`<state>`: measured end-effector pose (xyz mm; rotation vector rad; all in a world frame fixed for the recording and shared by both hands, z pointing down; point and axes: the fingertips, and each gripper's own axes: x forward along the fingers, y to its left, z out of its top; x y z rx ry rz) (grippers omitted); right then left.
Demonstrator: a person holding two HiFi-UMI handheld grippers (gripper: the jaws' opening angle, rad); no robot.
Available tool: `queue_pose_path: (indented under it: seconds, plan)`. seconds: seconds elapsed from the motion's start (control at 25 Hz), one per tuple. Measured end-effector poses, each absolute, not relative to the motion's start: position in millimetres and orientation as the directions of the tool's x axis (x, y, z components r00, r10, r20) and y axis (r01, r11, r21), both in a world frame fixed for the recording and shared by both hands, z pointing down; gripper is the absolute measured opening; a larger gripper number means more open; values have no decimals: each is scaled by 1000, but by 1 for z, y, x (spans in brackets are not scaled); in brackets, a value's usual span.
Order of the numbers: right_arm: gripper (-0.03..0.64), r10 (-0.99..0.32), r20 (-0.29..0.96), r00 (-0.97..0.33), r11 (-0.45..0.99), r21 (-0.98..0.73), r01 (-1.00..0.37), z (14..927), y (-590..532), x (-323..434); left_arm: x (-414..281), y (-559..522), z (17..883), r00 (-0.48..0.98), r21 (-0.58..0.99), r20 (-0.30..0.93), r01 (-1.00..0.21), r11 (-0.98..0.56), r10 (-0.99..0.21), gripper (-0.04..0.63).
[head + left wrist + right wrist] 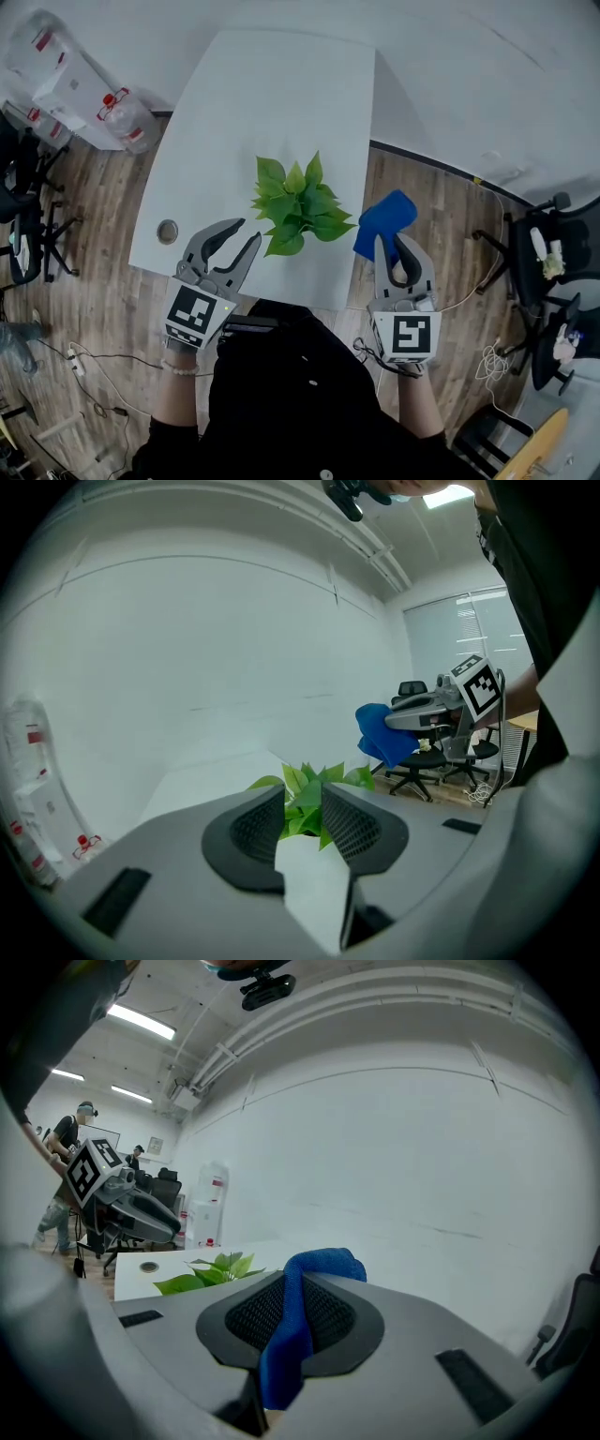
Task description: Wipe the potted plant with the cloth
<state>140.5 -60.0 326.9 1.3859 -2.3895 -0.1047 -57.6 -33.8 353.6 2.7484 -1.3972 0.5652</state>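
Note:
A small green leafy plant (298, 206) stands near the front edge of the white table (272, 103). My left gripper (248, 232) is just left of the plant and open; nothing is between its jaws. In the left gripper view the leaves (309, 785) show through the narrow gap, beyond the fingertips. My right gripper (392, 242) hangs off the table's right edge, shut on a blue cloth (386, 217). The cloth (292, 1321) runs up between the right gripper's pads and bunches over the tips. The pot is hidden under the leaves.
A round cable hole (168, 231) sits in the table's front left corner. Large water bottles (127, 117) stand on the floor at upper left. Office chairs (23, 225) are at the left, and more chairs (544, 262) at the right. Cables lie on the wood floor.

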Motion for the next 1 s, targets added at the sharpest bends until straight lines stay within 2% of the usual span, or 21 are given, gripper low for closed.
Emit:
queue_pose_path:
  seconds: [0.24,0.4,0.64,1.0]
  plan:
    - [80,-870,278,-407,478,274,-835,328,-81,141,-71,-43,383,555,-157,396,-744,-650,-731,234]
    - [80,-873,291,-391,470,289,-834,330,-91,139,-77,-44,411,564,-148,459,-714,-685,-687,285]
    - [80,-870,306,-386,477,330,-814,337,-103,135,-74,-38,464,596,-82,536,-668,-740,-598,322]
    - [80,-867,346,-360,472,335,-816,355,-120,139,-46,-55,495,690,-15,533,-571,-821,-489,357]
